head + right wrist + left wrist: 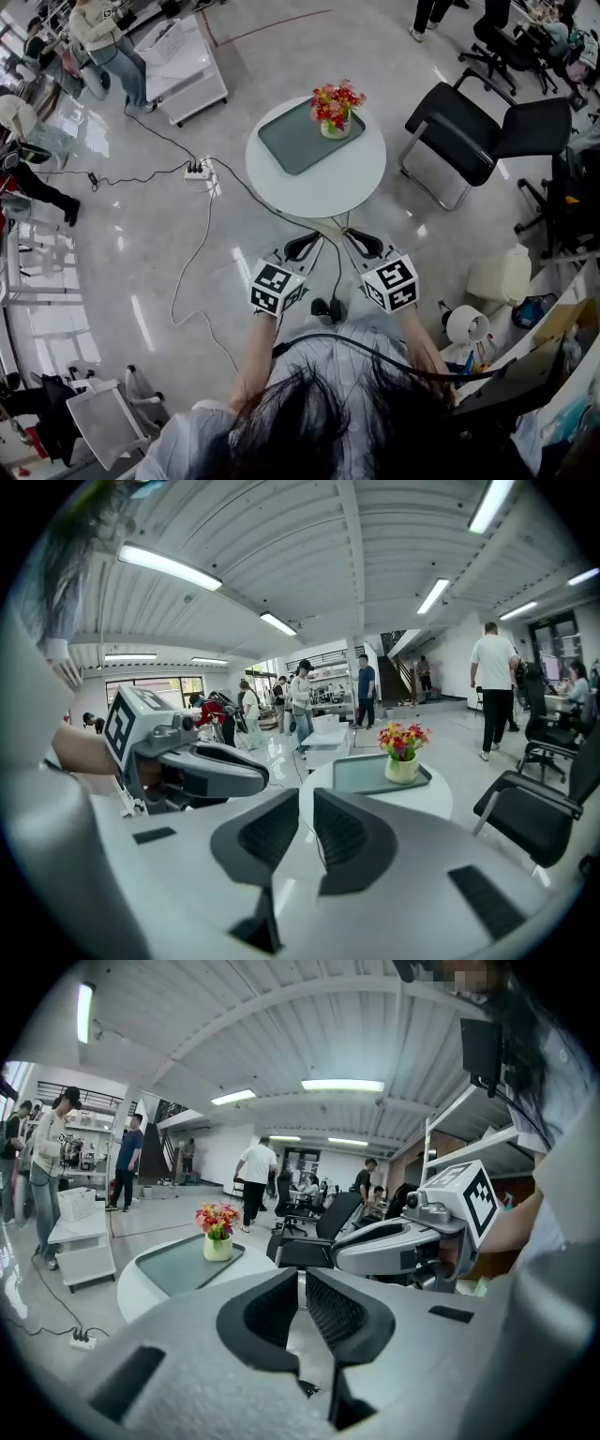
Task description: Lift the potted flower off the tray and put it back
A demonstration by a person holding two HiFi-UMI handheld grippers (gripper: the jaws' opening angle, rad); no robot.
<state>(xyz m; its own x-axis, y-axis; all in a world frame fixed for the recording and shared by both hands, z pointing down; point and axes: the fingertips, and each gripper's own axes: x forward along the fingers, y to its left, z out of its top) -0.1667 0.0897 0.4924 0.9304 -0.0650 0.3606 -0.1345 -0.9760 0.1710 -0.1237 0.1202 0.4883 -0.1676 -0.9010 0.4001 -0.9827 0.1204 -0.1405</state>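
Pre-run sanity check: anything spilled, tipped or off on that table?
Nothing stands out. The potted flower stands upright on the tray, near a corner rather than the middle; the tray lies flat on the round table. No spill or damage visible.

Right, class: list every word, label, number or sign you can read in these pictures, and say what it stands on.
Readable text: none.
Left gripper and right gripper: cubes with square black-and-white markers, which are code patterns, not words.
Potted flower and tray: no print visible.
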